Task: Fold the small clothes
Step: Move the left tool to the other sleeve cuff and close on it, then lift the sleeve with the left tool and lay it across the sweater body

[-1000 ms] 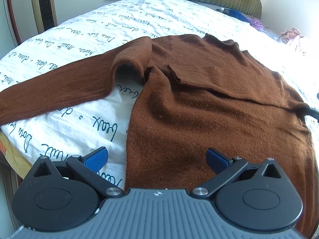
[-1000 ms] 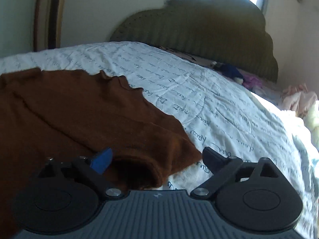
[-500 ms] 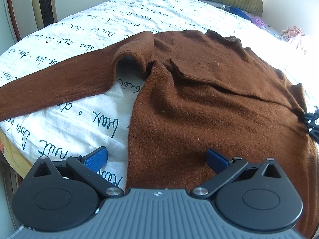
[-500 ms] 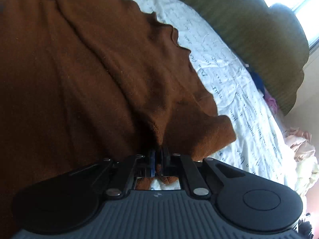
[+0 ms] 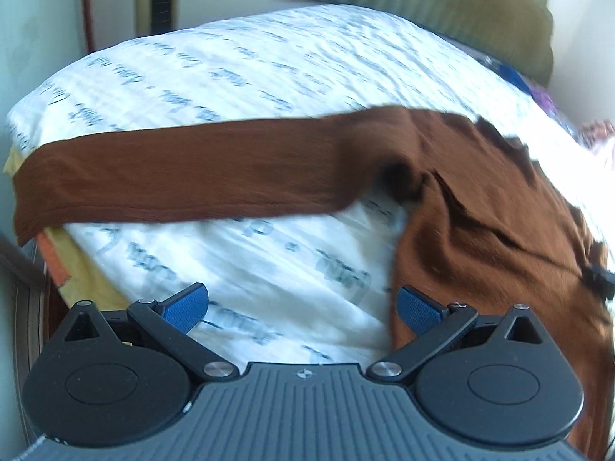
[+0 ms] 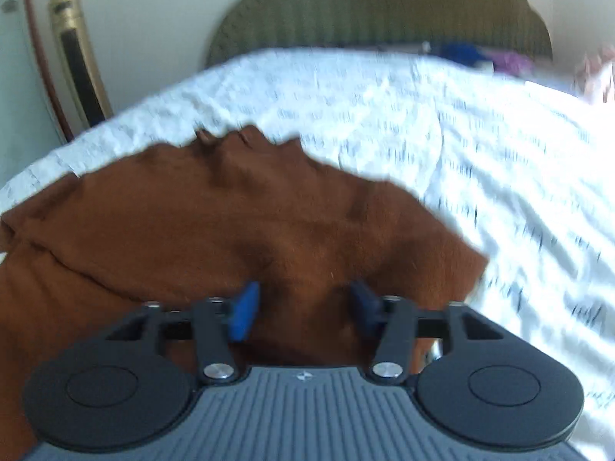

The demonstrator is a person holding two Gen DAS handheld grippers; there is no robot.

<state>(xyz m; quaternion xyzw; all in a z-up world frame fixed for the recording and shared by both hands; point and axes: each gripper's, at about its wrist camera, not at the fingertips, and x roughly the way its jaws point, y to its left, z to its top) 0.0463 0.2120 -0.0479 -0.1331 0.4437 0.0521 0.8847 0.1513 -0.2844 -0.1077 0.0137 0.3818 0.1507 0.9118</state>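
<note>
A brown knit sweater lies on the bed. Its long left sleeve stretches out to the left edge of the bed. My left gripper is open and empty, low over the sheet just left of the sweater's side edge. In the right wrist view the sweater fills the lower left, with a folded flap on its right side. My right gripper is open, its jaws partly apart over the sweater's folded edge. Both views are blurred by motion.
The bed has a white sheet with dark script writing. A green headboard stands at the back. Small clothes in blue, purple and pink lie near it. A yellow and orange layer shows at the bed's left edge.
My right gripper was shut on the sweater's right edge half a second ago and has now opened and let go. My left gripper has swung left toward the outstretched sleeve.
</note>
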